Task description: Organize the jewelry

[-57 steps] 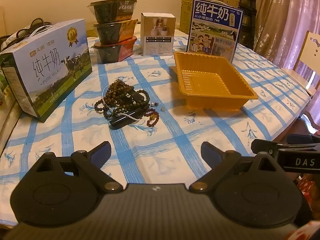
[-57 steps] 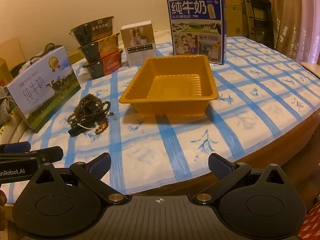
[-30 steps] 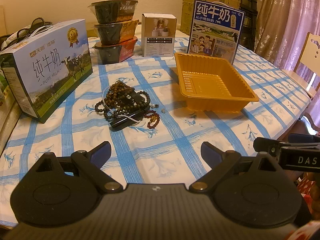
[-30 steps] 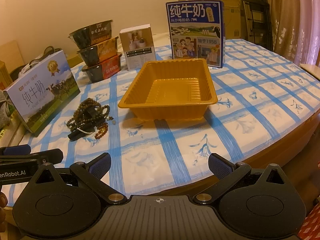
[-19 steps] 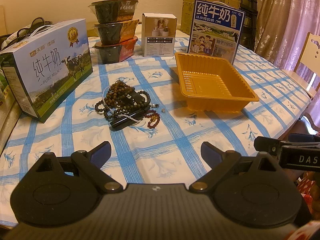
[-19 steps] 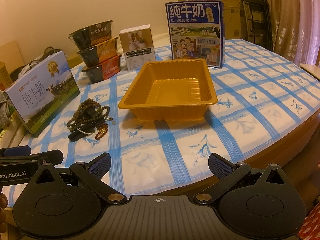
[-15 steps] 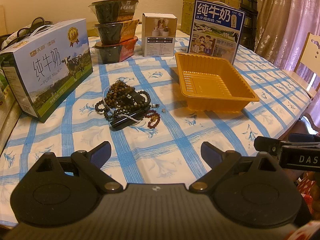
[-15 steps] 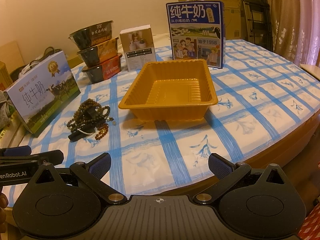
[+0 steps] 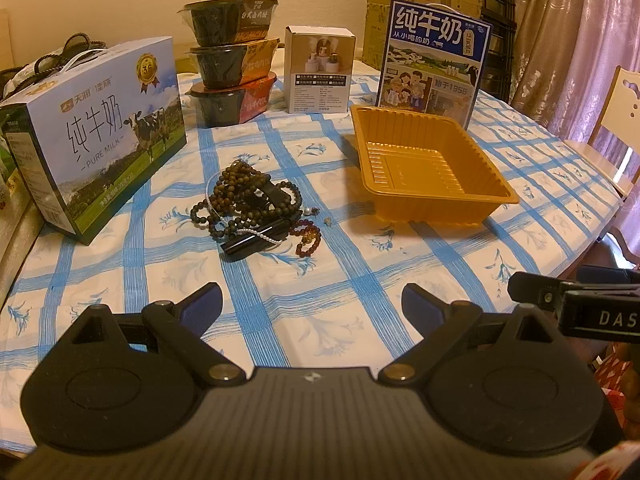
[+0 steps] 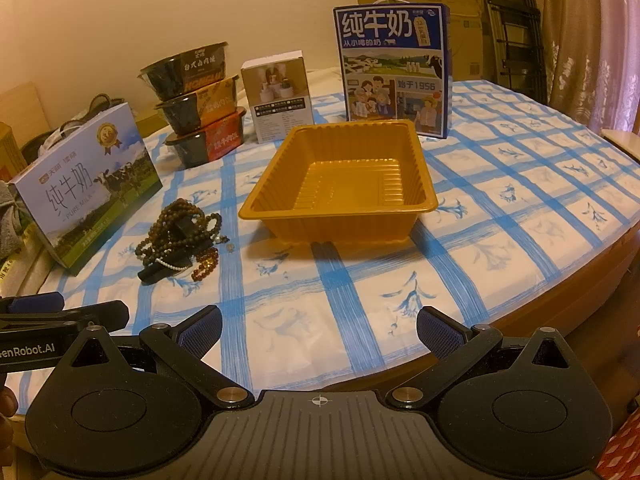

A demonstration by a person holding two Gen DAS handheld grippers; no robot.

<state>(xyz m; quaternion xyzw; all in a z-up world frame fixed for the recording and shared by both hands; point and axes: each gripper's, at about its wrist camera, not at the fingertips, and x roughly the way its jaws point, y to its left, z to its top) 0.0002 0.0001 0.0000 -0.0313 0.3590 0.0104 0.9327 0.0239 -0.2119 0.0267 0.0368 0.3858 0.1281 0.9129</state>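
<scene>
The surface [image 9: 360, 280], covered by a white cloth with a blue grid and flower print, carries every item in view. At its left edge stands a large milk carton [image 9: 100, 128] showing a cow and the words "PURE MILK". A second, upright blue milk carton [image 9: 434, 60] stands at the far side, directly behind the tray. The orange plastic tray [image 9: 496, 182], rectangular with ribbed walls, holds nothing and sits right of centre. A stack of three dark food bowls [image 9: 232, 60] rises at the far left-centre, with a small white product box [image 9: 320, 68] just beside it on the right.

The left hand-held gripper [image 9: 312, 306] hovers low over the near edge of the surface, its two fingers spread wide apart and gripping nothing. The right hand-held gripper [image 10: 318, 330] hovers at the near edge facing the tray, fingers likewise wide apart and gripping nothing; each device appears at the margin of the other's view.

The jewelry pile [image 9: 252, 208] lies on the cloth between the "PURE MILK" carton and the tray, apart from both: tangled dark brown bead strands, a black bar-shaped item, a thin white bead strand and a reddish-amber bead bracelet [image 9: 308, 238]. A tiny loose piece [image 9: 328, 222] lies just right of the pile.
</scene>
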